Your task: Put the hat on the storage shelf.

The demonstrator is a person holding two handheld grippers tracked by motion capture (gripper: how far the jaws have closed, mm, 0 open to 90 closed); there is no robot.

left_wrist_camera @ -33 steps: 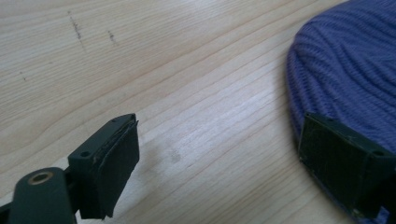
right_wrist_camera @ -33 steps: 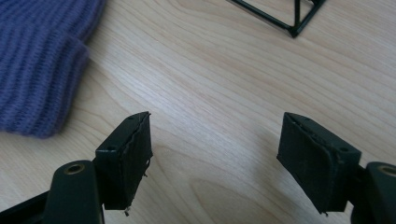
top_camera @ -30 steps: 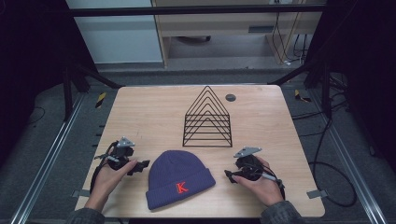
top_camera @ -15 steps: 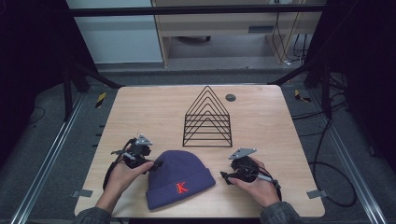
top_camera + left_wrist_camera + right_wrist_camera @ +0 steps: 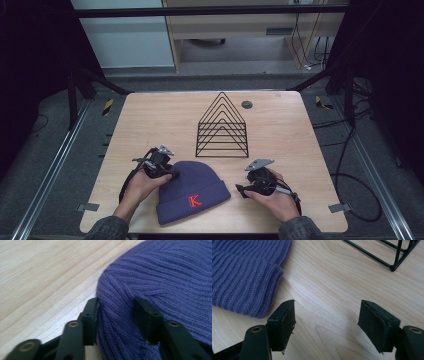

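A purple knit beanie point(image 5: 192, 192) with a red K on its cuff lies flat near the table's front edge. My left gripper point(image 5: 172, 175) is at the beanie's upper left rim. Its jaws have just been closing, and in the left gripper view point(image 5: 117, 312) they pinch a bunched fold of the beanie point(image 5: 162, 277) between the pads. My right gripper point(image 5: 240, 190) rests to the right of the cuff, open, with bare wood between its jaws point(image 5: 325, 322). The beanie's cuff point(image 5: 244, 272) lies just beyond its left jaw, apart from it.
A black wire rack point(image 5: 222, 125) of nested triangles stands behind the beanie at mid-table; its corner point(image 5: 397, 255) is ahead of the right gripper. A small dark disc point(image 5: 246, 104) lies behind the rack. The wooden table point(image 5: 150, 120) ends close in front of both hands.
My left gripper has moved right, from beside the beanie onto its rim, and its jaws have narrowed around the fabric. The right gripper has stayed where it was.
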